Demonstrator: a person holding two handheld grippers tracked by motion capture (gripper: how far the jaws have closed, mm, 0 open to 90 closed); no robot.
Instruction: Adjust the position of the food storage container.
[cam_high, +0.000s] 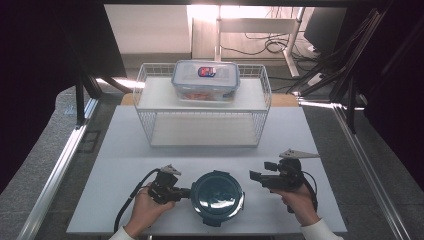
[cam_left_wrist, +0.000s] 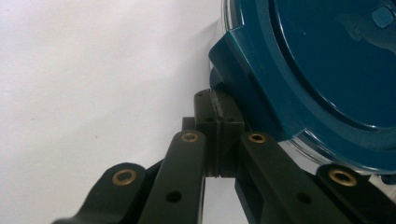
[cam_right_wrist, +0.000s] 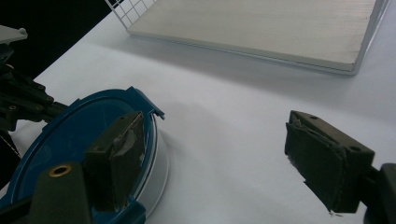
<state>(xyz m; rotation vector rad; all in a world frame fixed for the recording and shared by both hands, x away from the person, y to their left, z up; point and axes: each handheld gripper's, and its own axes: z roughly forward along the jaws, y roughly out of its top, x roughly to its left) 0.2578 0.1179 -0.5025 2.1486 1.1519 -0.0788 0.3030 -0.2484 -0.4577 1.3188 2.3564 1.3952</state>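
A round container with a dark teal lid stands near the front edge of the white table. In the high view my left gripper is at the container's left side. Its jaws are pressed together, with the tips against a latch tab of the lid. I see nothing between the pads of the left gripper. My right gripper is held just right of the container and stands open. Only bare table lies between the pads of the right gripper.
A white wire rack with two shelves stands at the back of the table. A clear rectangular food box with a blue-rimmed lid sits on its top shelf. Metal frame posts rise beside the table on both sides.
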